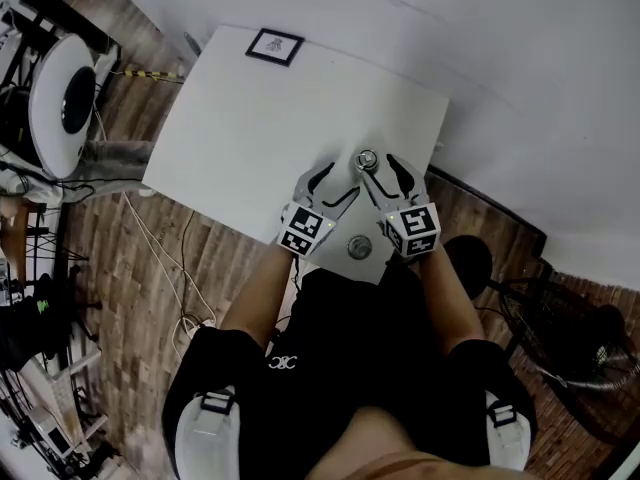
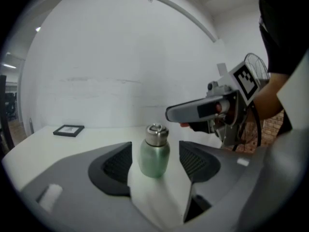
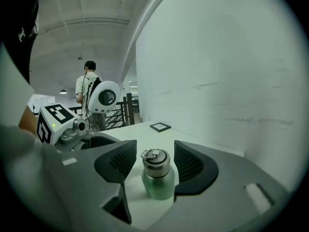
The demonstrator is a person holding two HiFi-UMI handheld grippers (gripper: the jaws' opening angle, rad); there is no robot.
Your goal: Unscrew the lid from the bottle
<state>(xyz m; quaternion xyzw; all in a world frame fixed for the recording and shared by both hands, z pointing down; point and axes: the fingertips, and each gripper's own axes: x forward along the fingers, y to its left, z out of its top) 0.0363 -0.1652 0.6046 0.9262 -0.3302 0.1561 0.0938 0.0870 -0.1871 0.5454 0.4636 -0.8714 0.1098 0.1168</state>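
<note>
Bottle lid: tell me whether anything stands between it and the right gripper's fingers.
Nothing visible does. The green bottle stands upright on the white table, its steel lid between the right gripper's open fingers, with a bare gap on either side.

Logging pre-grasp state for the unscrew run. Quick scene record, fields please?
bottle: green, upright on white table
lid: metal, ring on top, on bottle
left gripper: open; bottle seen between its fingers, untouched
right gripper: open; bottle seen between its fingers, untouched
other: framed marker card at table's far corner
</note>
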